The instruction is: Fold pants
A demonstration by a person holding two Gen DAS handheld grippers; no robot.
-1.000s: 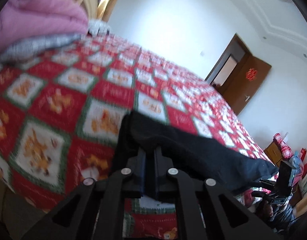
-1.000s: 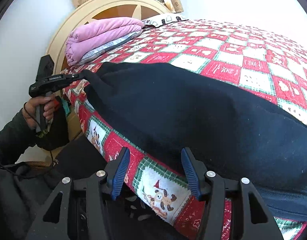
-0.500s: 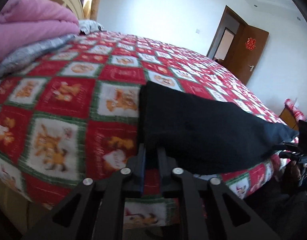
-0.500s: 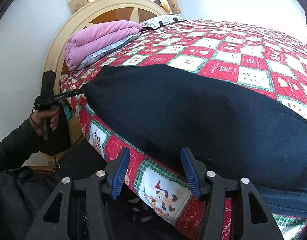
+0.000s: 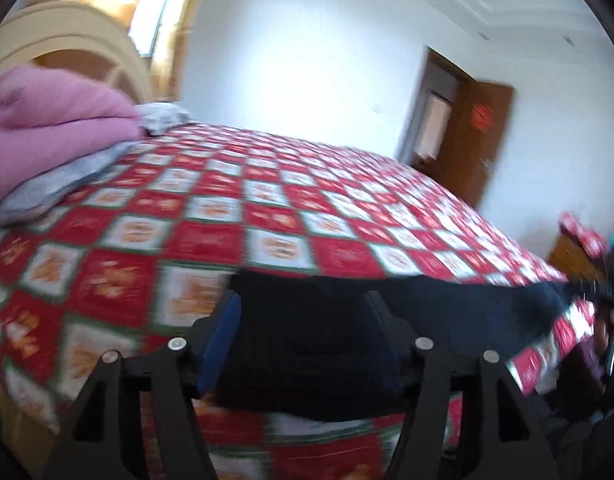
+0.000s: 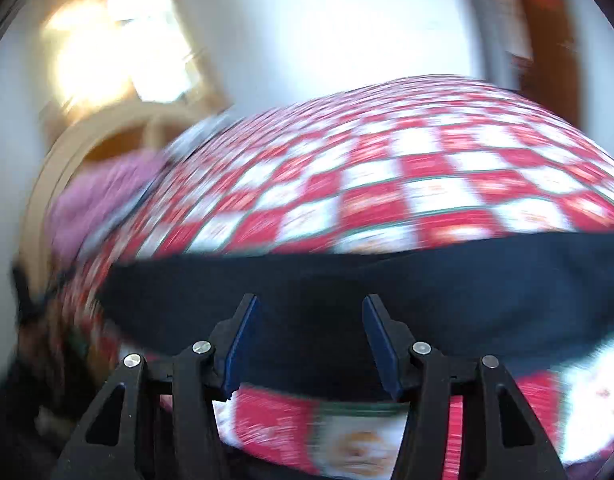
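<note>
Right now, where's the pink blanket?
The pink blanket is at the far left of the left wrist view, folded against the headboard, on the checkered bedspread, well clear of the black pants.

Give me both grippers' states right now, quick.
Left gripper: jaws opening, letting go of the black pants.
Right gripper: open, holding nothing.
</note>
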